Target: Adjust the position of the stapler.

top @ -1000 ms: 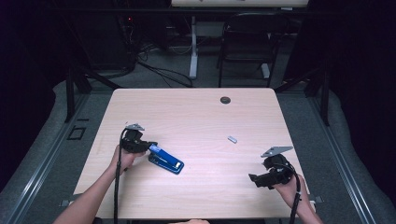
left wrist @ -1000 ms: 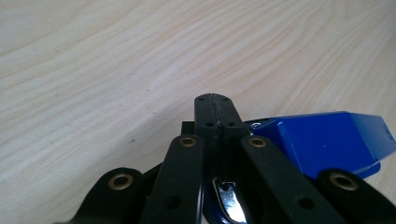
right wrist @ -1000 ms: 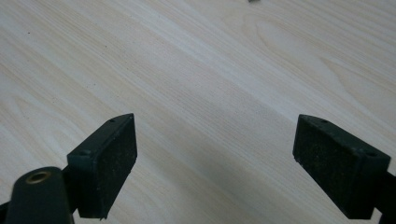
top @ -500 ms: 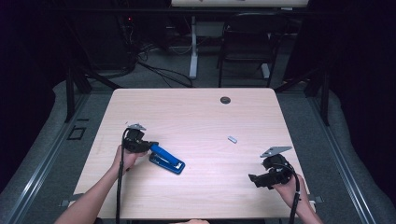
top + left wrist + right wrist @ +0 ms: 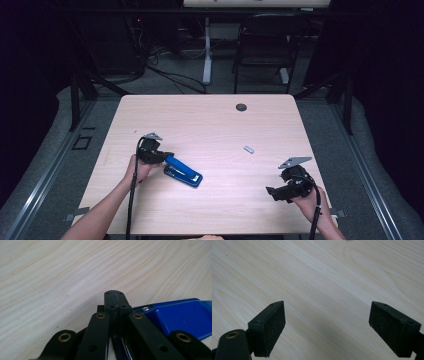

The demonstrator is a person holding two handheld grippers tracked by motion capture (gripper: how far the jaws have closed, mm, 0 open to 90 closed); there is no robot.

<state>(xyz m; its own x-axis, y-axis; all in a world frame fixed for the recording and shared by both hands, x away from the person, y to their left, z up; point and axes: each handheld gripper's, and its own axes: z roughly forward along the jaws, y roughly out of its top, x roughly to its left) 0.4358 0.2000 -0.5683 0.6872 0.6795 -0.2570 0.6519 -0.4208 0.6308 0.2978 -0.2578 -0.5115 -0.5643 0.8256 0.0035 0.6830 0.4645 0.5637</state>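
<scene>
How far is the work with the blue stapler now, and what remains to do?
Done: the blue stapler lies opened on the table, its top arm raised. In hand: the left gripper, jaws shut, is at that raised arm; whether it grips it is unclear. Left, probably: the small staple strip lies apart, untouched, and the right gripper waits open over bare wood.

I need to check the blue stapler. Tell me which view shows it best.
The high view: the whole blue stapler lies on the table, at the left tool. The left gripper view shows part of its blue body behind shut jaws.
</scene>
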